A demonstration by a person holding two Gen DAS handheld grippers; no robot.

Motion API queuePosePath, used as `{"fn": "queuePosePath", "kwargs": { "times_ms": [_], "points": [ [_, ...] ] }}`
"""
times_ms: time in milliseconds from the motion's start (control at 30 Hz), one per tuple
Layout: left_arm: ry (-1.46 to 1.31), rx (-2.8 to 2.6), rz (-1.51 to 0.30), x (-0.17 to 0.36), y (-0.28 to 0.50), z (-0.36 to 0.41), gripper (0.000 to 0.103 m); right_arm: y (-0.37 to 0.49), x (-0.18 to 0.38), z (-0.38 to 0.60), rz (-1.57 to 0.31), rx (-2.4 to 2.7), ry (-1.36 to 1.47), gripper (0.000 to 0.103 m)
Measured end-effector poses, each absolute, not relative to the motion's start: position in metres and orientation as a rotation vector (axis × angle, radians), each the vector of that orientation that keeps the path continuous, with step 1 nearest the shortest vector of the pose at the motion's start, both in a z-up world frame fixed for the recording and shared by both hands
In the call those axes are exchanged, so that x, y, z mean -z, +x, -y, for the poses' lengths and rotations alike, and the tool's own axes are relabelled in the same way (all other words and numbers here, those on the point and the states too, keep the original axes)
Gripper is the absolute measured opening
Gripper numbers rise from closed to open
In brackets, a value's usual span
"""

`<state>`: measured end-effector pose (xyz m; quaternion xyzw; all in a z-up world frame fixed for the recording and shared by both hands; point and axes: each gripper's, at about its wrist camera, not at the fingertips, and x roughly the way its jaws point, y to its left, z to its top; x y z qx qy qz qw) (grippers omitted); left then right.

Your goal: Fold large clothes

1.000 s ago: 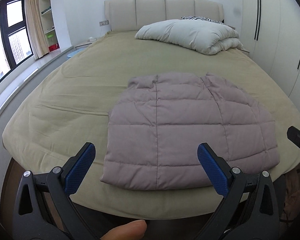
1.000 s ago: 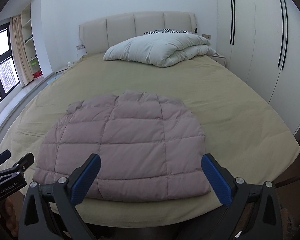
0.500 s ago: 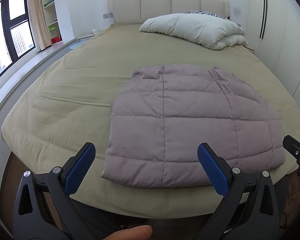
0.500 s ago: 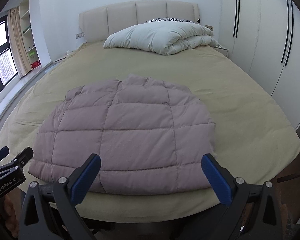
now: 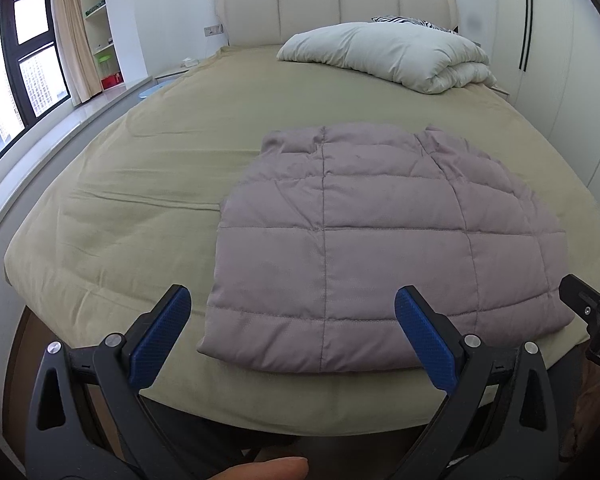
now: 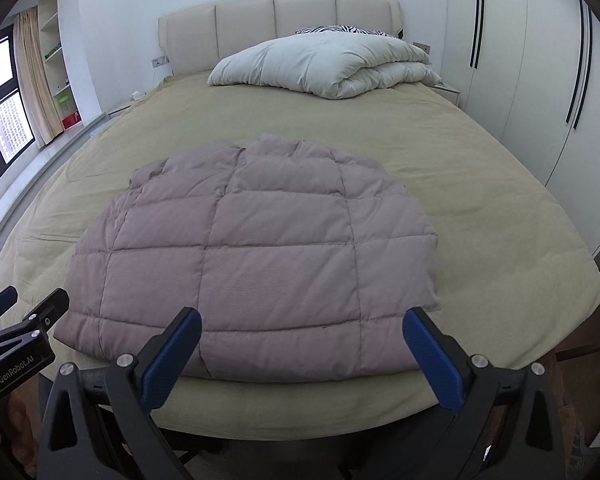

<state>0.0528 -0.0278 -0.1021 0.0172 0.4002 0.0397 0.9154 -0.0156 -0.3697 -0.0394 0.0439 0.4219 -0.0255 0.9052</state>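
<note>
A mauve quilted puffer garment [image 5: 372, 240] lies flat near the foot of the bed [image 5: 140, 176], its hem toward me. In the right wrist view the same garment [image 6: 252, 264] spreads across the middle. My left gripper [image 5: 296, 316] is open and hovers just before the hem's left part, holding nothing. My right gripper [image 6: 302, 336] is open as well, above the hem's right part, empty. The right gripper's tip [image 5: 588, 308] shows at the left view's right edge, and the left gripper's tip [image 6: 24, 320] shows at the right view's left edge.
A folded white duvet [image 6: 324, 66] and a zebra-print pillow [image 6: 340, 31] sit by the padded headboard [image 6: 276, 24]. White wardrobe doors [image 6: 540, 80] line the right side. A window [image 5: 16, 72] with curtain and shelves stands on the left. A thumb [image 5: 260, 468] shows at the bottom.
Both grippers have tilted down and moved closer to the bed's foot, so the garment fills more of each view. Both remain open.
</note>
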Motion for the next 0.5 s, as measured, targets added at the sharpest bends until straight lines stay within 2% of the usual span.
{"fn": "queuePosePath", "kwargs": {
  "times_ms": [500],
  "points": [
    [0.042, -0.082, -0.841, 0.1063, 0.0569, 0.0279, 0.103, -0.0150, 0.0463, 0.3648, -0.894, 0.046, 0.085, 0.103]
  ]
}}
